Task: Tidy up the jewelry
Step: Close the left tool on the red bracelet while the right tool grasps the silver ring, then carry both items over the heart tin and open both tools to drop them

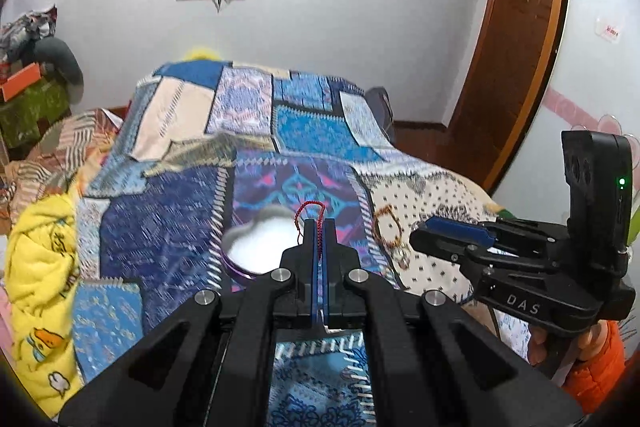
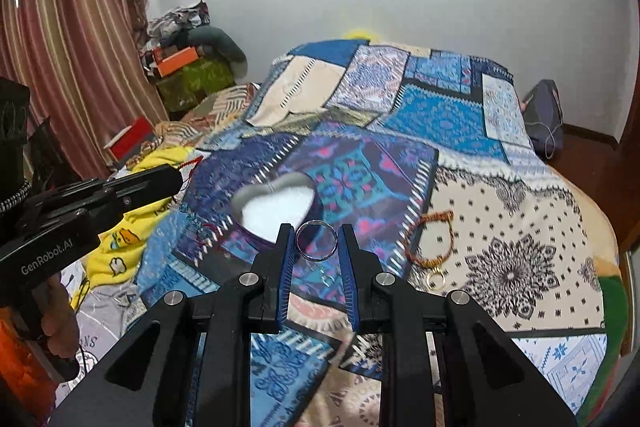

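Observation:
My left gripper (image 1: 319, 227) is shut on a red cord bracelet (image 1: 308, 215), whose loop sticks up past the fingertips, just over a heart-shaped box (image 1: 260, 247) with a white lining. My right gripper (image 2: 316, 233) is shut on a clear glass bangle (image 2: 317, 239) and holds it beside the same heart box (image 2: 280, 209). A brown beaded bracelet (image 2: 430, 239) with a gold ring (image 2: 436, 279) lies on the cream patch to the right; it also shows in the left wrist view (image 1: 390, 231). The right gripper appears from the side in the left wrist view (image 1: 424, 233).
A patchwork blanket (image 2: 500, 227) covers the bed. A yellow duck-print cloth (image 1: 40, 267) lies at the left edge. Boxes and clothes (image 2: 184, 67) are stacked by a curtain. A wooden door (image 1: 516, 47) stands on the right.

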Demonstrator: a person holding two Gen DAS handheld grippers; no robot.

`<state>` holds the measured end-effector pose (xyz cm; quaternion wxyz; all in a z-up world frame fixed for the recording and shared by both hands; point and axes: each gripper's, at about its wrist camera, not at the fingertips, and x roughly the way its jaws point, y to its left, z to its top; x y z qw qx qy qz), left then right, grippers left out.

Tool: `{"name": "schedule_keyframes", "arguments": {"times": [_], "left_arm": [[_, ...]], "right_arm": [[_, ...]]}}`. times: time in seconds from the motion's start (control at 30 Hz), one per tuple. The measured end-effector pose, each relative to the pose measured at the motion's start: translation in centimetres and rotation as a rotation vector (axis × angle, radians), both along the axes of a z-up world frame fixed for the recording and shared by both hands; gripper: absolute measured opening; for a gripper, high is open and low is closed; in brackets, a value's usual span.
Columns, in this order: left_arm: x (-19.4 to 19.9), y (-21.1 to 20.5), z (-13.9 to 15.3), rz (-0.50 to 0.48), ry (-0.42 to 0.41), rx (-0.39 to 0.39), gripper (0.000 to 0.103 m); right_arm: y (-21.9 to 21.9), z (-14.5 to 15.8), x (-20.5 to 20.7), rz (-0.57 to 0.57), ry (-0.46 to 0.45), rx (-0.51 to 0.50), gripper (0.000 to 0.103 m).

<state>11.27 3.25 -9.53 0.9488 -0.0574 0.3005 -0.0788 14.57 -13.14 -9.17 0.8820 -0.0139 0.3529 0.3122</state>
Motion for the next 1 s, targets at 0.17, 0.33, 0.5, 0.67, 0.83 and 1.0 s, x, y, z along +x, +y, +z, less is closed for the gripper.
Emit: {"name": "schedule_keyframes", "arguments": {"times": [0.17,0.33,0.5,0.67,0.83,1.0], "left_arm": [[0.2,0.6,1.3,0.008,-0.048,0.014,0.000],[1.2,1.3,2.0,0.017,-0.081,0.020,0.000],[2.7,2.1,1.7,0.013,-0.080,0.011,0.000],[4.9,2.9,0.4,0.004,-0.043,0.007,0.000],[6.6,3.1,-1.6,-0.005,0.002,0.008,0.000],[7.7,3.6,-3.9,-0.015,0.056,-0.015,0.000]], "right_arm": [[1.0,0.9,0.2,0.011,-0.025,0.016,0.020],[2.2,1.0,1.1,0.024,-0.035,0.022,0.020],[3.1,0.6,2.2,0.047,-0.030,0.016,0.020],[4.3,-0.2,3.4,0.078,-0.020,0.002,0.020],[5.6,-1.3,4.4,0.112,0.001,-0.014,0.020],[6.7,-3.1,5.7,0.132,0.052,-0.027,0.020]]}}
